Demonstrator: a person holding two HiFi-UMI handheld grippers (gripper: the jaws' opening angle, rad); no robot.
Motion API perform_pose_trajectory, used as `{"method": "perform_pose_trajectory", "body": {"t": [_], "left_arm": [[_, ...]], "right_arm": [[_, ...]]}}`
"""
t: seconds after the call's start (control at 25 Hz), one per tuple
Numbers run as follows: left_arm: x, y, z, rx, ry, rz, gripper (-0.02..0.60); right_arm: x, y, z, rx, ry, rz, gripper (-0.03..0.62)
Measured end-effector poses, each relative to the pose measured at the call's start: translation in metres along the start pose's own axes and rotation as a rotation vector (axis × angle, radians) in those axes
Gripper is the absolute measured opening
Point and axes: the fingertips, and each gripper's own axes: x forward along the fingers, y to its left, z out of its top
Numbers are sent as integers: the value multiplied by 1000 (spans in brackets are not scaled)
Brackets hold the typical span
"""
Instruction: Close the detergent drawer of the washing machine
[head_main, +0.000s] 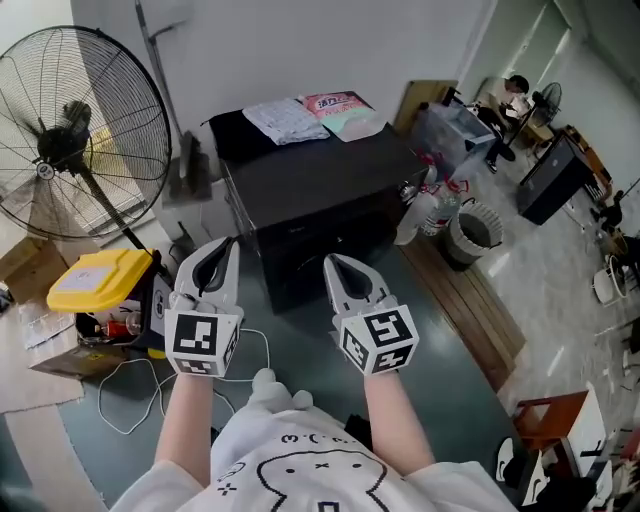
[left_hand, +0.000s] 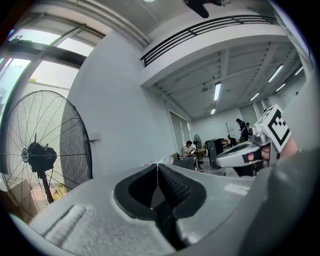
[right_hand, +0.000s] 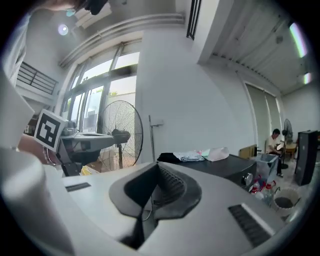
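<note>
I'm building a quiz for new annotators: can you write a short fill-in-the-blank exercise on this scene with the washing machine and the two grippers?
1. The left gripper and the right gripper both have their jaws ____, with nothing between them.
2. In the head view, the standing fan is to the ____ of the black washing machine.
3. The lid of the container near the left gripper is coloured ____.

Missing words: shut; left; yellow.

A plain white wall behind a large black wire-caged pedestal fan, a grey-green floor, tall glass windows and long ceiling strip lights
</note>
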Motion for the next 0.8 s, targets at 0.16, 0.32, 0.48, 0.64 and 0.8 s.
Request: {"method": "perform_pose_trajectory", "body": {"t": [0.16,0.32,0.48,0.64,0.8], "left_arm": [[-7,1,14,12,-28,3,18],[-10,0,27,18,-61,-9,18],[-8,3,39,23,-99,-36,18],[-6,4,54,21,-133,-53,18],[-4,3,68,28,-166,-69,18]], "right_arm": [[-20,5,31,-114,-60,-40,-2],[-38,6,61,-196,-124,-84,-2],[-45,2,82,-232,-162,-124,-2],[-50,1,97,-214,-189,-131,-1],[-55,3,109,-239,-202,-145,-1]]}}
